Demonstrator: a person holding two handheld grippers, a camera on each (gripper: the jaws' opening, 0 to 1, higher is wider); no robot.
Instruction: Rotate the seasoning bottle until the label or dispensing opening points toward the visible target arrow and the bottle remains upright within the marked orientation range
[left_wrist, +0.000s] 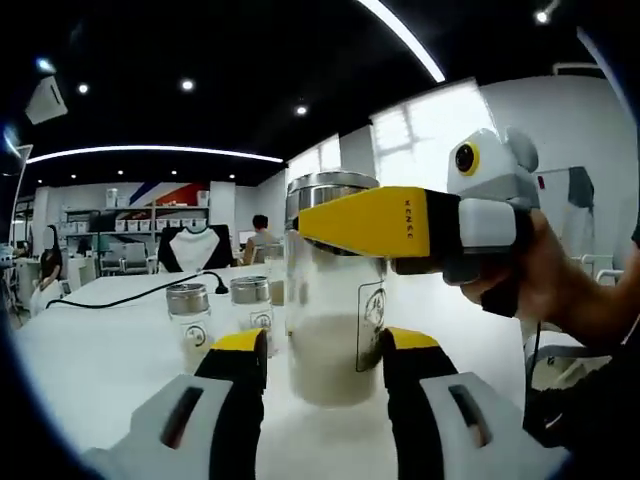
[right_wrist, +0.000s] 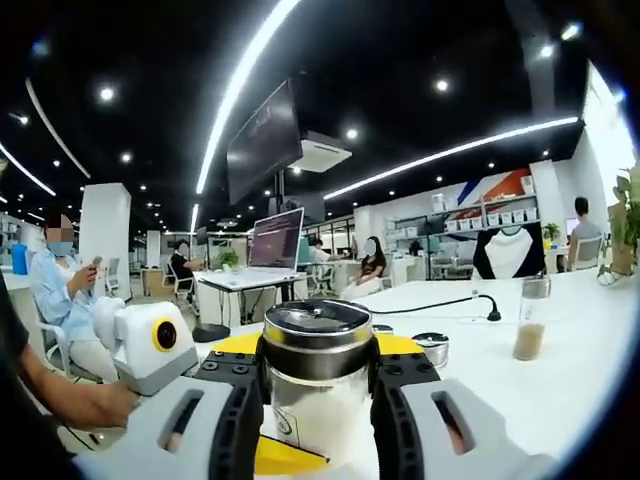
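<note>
The tall clear glass seasoning bottle with a brushed steel cap (left_wrist: 330, 290) stands upright on the white desk (left_wrist: 100, 350), its lower half filled with a pale powder. Both claws are on it, and the split looks deliberate: one low to steady, one high to turn.

The left claw (left_wrist: 325, 355) has its yellow-tipped black jaws on either side of the bottle's lower body. They appear to touch the glass, though whether they press it I cannot tell. Held low, they would keep the base from sliding or tipping.

The right claw (right_wrist: 318, 375) is clamped on the upper part of the bottle, just under the steel cap, with its jaws tight against both sides. In the left gripper view it reaches in from the right, its yellow jaw lying across the bottle's neck. A grip that high gives leverage for twisting the bottle about its own axis while it stays vertical.

A printed label (left_wrist: 371, 310) shows on the bottle's side. No target arrow is visible.

Two smaller steel-capped jars (left_wrist: 190, 312) stand just beyond, near a black cable (left_wrist: 130, 293).
</note>
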